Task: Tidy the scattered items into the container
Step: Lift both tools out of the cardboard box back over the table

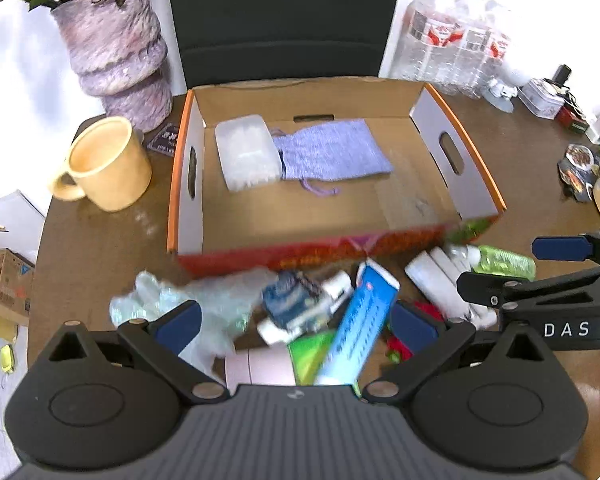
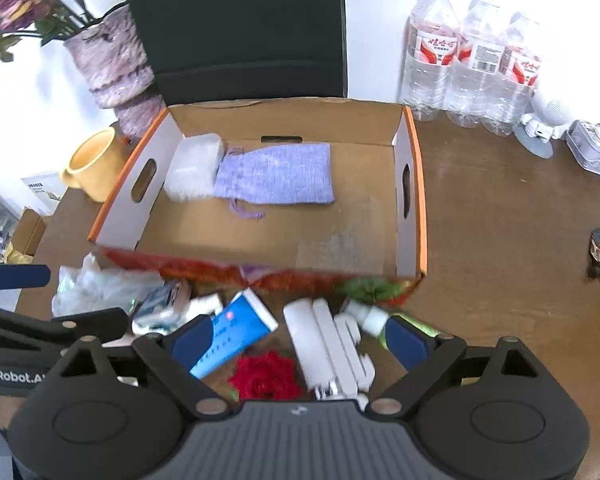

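My left gripper (image 1: 296, 322) wide | my right gripper (image 2: 298, 340) wide | toothpaste tube (image 1: 356, 328) between left fingers, base hidden | box (image 2: 414, 184) ahead, near wall blurred

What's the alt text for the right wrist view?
Open right gripper hovers over a red flower and white holder before a cardboard box holding a purple pouch and clear case.

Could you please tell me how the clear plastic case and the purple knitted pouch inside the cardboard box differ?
The clear plastic case is rigid, boxy and translucent white, while the purple knitted pouch is soft, flat and lavender. The pouch trails a drawstring; the case shows none. The pouch covers more floor. Both lie side by side, touching, at the far left of the cardboard box.
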A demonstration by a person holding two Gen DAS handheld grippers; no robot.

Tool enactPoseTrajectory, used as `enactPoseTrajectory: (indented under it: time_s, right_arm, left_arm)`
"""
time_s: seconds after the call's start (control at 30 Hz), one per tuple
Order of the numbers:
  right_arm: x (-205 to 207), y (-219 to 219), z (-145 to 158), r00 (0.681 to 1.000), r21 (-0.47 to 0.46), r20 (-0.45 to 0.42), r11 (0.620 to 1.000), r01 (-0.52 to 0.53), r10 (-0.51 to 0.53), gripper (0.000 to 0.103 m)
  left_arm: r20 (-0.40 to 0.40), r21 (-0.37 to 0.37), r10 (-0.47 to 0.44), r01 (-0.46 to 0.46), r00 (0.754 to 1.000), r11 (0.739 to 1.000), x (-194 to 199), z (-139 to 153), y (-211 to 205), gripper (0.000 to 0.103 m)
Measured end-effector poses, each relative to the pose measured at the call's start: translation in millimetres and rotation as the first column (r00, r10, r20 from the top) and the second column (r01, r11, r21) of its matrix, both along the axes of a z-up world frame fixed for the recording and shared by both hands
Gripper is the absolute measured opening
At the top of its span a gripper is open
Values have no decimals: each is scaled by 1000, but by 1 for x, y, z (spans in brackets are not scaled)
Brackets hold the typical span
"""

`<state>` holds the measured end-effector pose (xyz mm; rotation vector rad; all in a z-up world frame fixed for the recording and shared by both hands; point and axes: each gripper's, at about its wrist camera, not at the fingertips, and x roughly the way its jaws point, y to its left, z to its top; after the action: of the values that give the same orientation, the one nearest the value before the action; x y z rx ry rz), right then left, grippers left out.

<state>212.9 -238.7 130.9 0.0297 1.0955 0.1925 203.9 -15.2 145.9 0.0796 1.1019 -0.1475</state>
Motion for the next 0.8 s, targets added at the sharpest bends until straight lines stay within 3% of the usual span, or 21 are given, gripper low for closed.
enactPoseTrajectory:
  time_s: [0.2, 0.37, 0.5, 0.6, 0.67, 0.8]
  right_arm:
    - [-41, 0, 4, 999, 11, 36, 1000, -1, 1, 93]
    - [-77, -2, 8, 997, 39, 74, 999, -13, 10, 93]
    - [-122, 2, 8, 986, 28, 165, 1000, 7, -12, 93]
    - [-157, 9, -3, 970, -28, 242, 999, 37, -29, 94]
    - [-175, 8, -21, 963, -10, 266, 999, 39, -34, 94]
    - [-210, 6, -58, 949, 24, 313, 999, 40, -46, 94]
  left_arm:
    - [58, 14, -10, 10, 998, 1000, -43, 7, -1, 103]
    - [153, 8, -18, 17, 988, 1000, -90, 0, -1, 103]
    - [236, 1, -18, 18, 972, 1000, -131, -13, -2, 103]
    - [297, -4, -18, 20, 955, 1000, -161, -22, -2, 103]
    - [338, -19, -16, 24, 941, 1000, -181, -31, -1, 103]
    - [415, -137, 6, 56, 910, 989, -218, -80, 14, 103]
